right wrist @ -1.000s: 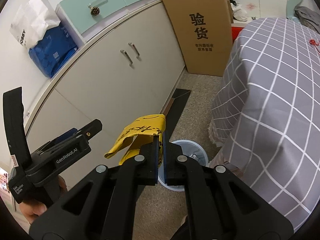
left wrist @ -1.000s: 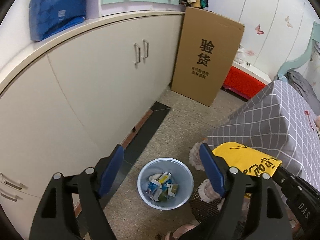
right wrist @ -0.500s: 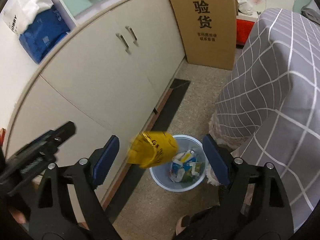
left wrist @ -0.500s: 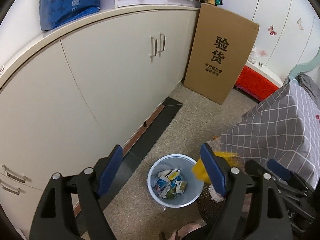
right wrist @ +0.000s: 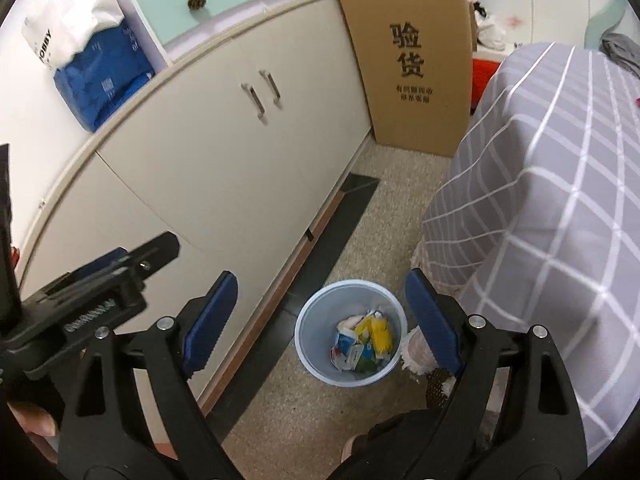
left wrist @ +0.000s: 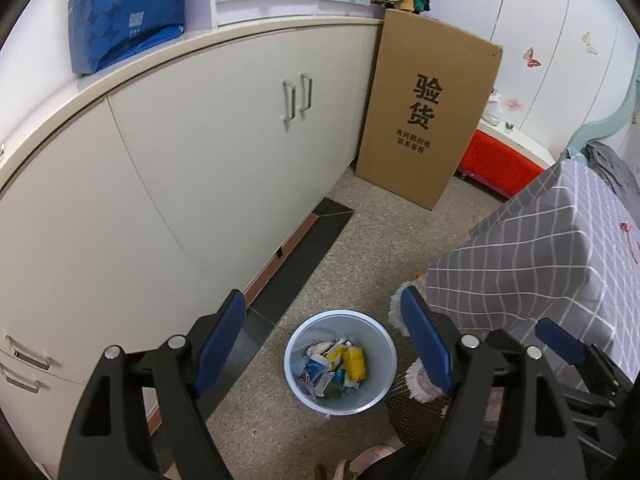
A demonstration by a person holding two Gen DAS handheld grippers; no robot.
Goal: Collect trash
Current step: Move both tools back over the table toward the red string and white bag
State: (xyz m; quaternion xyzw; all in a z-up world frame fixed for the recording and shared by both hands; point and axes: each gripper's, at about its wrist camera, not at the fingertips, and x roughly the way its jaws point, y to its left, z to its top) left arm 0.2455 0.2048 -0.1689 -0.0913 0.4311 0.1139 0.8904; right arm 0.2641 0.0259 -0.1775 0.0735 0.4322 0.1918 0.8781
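A light blue trash bin (left wrist: pixel 376 394) stands on the speckled floor beside the cabinets; it also shows in the right wrist view (right wrist: pixel 316 356). A yellow wrapper (left wrist: pixel 355 363) lies in it on top of other packets, and shows in the right wrist view (right wrist: pixel 376 332) too. My left gripper (left wrist: pixel 324 344) is open and empty, high above the bin. My right gripper (right wrist: pixel 322 318) is open and empty, also above the bin. The left gripper's body (right wrist: pixel 96 292) shows at the left of the right wrist view.
Cream cabinets (left wrist: pixel 208 152) run along the left. A tall cardboard box (left wrist: pixel 428 108) leans at their far end. A table with a grey checked cloth (left wrist: pixel 552 256) stands right of the bin. A dark floor strip (left wrist: pixel 304 256) lies along the cabinet base.
My right gripper opened and let go of the yellow wrapper, which fell into the bin. Both grippers tilted further down over the bin.
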